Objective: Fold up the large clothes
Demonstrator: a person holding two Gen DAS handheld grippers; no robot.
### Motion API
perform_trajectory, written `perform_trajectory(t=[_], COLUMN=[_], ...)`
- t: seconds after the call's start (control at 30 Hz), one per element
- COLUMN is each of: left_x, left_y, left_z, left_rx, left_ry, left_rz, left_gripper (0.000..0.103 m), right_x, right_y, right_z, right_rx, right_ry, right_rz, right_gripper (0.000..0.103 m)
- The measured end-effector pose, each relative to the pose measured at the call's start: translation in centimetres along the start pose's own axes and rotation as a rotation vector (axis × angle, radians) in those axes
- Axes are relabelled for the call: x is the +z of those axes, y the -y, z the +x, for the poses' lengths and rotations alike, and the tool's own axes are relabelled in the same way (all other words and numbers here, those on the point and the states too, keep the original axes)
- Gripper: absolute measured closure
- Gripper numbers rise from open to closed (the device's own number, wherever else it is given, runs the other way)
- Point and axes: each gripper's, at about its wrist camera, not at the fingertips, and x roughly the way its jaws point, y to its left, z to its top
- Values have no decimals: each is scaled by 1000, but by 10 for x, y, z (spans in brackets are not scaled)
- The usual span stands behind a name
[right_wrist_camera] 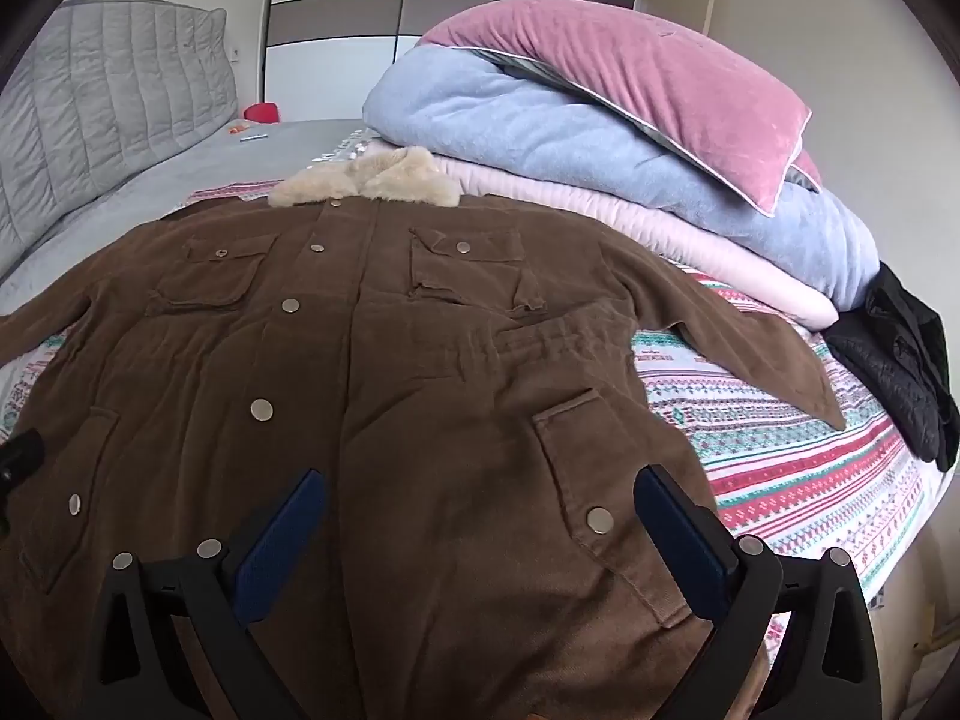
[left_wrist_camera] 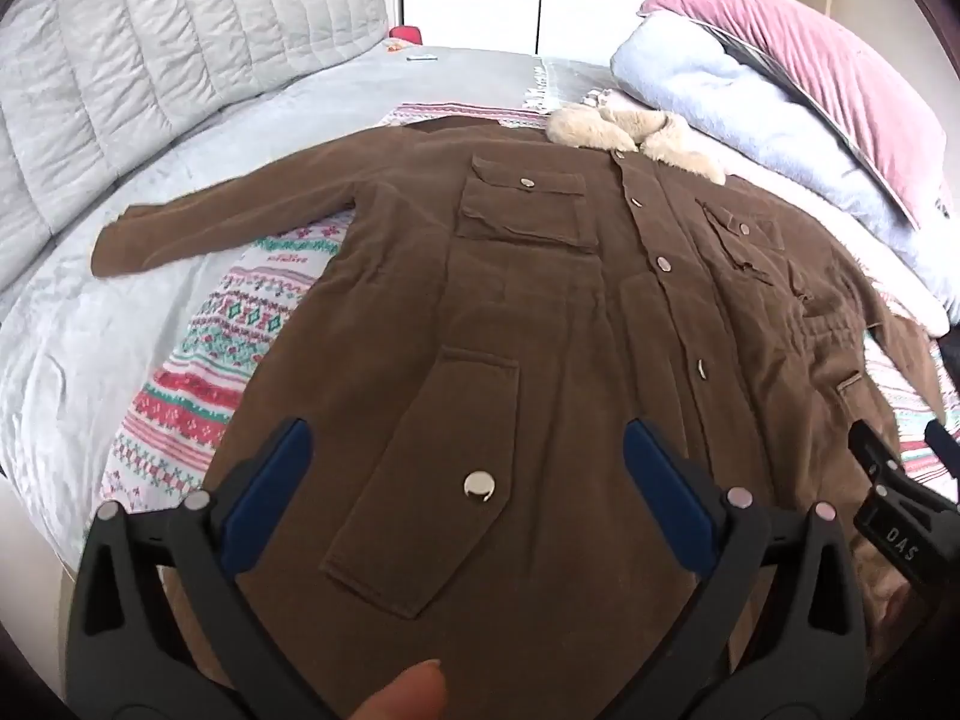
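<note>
A large brown coat (left_wrist_camera: 540,324) with a cream fur collar (left_wrist_camera: 636,132) lies flat and buttoned, front up, on the bed, both sleeves spread out. It also shows in the right wrist view (right_wrist_camera: 384,360). My left gripper (left_wrist_camera: 468,438) is open above the coat's lower left pocket, holding nothing. My right gripper (right_wrist_camera: 480,480) is open above the lower right part of the coat, holding nothing. The right gripper's tip (left_wrist_camera: 894,480) shows at the right edge of the left wrist view.
The coat lies on a patterned blanket (right_wrist_camera: 810,468) over a grey bed cover (left_wrist_camera: 72,348). Stacked folded blankets and a pink pillow (right_wrist_camera: 630,60) stand behind the collar. A black garment (right_wrist_camera: 900,360) lies at the right. A grey quilted headboard (left_wrist_camera: 150,60) is at the left.
</note>
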Motion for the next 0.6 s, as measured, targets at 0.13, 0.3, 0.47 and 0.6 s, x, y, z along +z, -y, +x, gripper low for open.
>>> perform_trajectory(t=[0.13, 0.3, 0.47, 0.6], left_x=[-4, -13, -25, -44], left_y=[-7, -15, -22, -32], left_z=[-19, -48, -86, -114], left_rx=[11, 10, -5, -36], left_ry=[33, 69, 120, 119], left_rz=[0, -6, -19, -24], left_gripper=[0, 0, 0, 0], right_x=[-7, -15, -26, -43], right_y=[8, 16, 30, 38], right_z=[-20, -50, -86, -113], right_rx=[-6, -19, -28, -23], right_ry=[29, 72, 119, 139], right_rz=[-2, 0, 36, 59], right_gripper=[0, 0, 0, 0])
